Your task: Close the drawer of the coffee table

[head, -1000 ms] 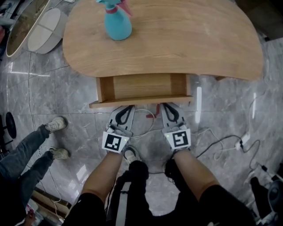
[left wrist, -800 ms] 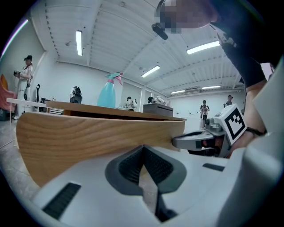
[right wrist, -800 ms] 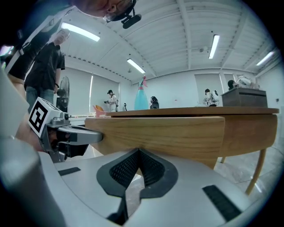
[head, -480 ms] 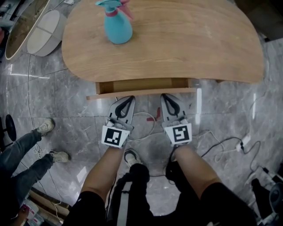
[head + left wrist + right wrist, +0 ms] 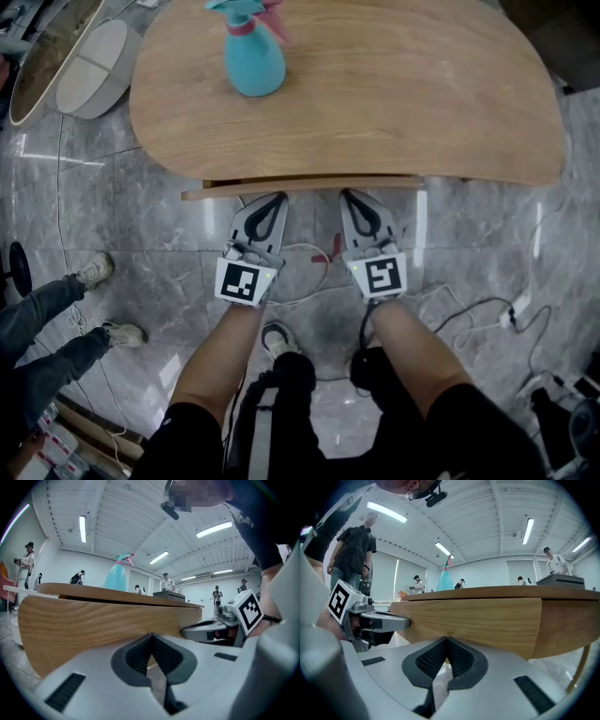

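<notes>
Lower centre of head view: left gripper (image 5: pixel 270 201) & right gripper (image 5: pixel 353 197) are both clenched w/ nothing between the jaws, tips apparently against the front of the drawer (image 5: pixel 300 187). Mid-frame, the drawer is nearly home, just a thin strip under the coffee table (image 5: pixel 394 103) edge; prob. a last short push is left. Can't tell if it's flush; inside hidden. Top: teal spray bottle (image 5: pixel 253 56), nozzle cut off.

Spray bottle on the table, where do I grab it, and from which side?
Probably the narrow neck of the spray bottle, just under its pink trigger. It stands upright on the coffee table, and its belly is wide and rounded, so the neck suits a pinch better. Come from the person's side, where nothing stands in the way.
</notes>
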The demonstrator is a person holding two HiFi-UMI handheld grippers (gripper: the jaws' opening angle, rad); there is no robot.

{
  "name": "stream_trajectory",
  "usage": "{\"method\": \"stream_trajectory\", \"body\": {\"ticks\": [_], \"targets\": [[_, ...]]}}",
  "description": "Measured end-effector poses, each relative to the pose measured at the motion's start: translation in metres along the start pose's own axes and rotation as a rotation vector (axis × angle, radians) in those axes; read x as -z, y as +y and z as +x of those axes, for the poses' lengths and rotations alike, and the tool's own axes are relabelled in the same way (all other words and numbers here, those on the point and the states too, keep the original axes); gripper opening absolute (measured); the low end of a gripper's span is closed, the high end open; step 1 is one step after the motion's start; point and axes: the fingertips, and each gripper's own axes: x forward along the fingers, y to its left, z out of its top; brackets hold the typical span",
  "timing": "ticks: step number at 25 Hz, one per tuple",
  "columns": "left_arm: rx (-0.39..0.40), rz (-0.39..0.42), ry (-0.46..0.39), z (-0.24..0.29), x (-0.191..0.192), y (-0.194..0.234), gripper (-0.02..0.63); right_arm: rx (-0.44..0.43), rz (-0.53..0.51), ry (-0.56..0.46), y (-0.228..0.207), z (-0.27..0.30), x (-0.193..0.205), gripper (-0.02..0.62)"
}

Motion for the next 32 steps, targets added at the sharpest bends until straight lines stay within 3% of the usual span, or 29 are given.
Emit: {"method": "stream_trajectory", "body": {"ticks": [11, 32], "targets": [[-0.014, 0.019, -0.011, 0.016, -0.001, 0.012, 0.006, -0.013, 0.041, -0.024, -0.01, 0.017, -0.004, 0.009], [-0.013, 0.063, -0.032, 0.044, -0.005, 0.032, 0.005, -0.009, 0.004, -0.036, -0.023, 0.047, -0.009, 0.009]]}}
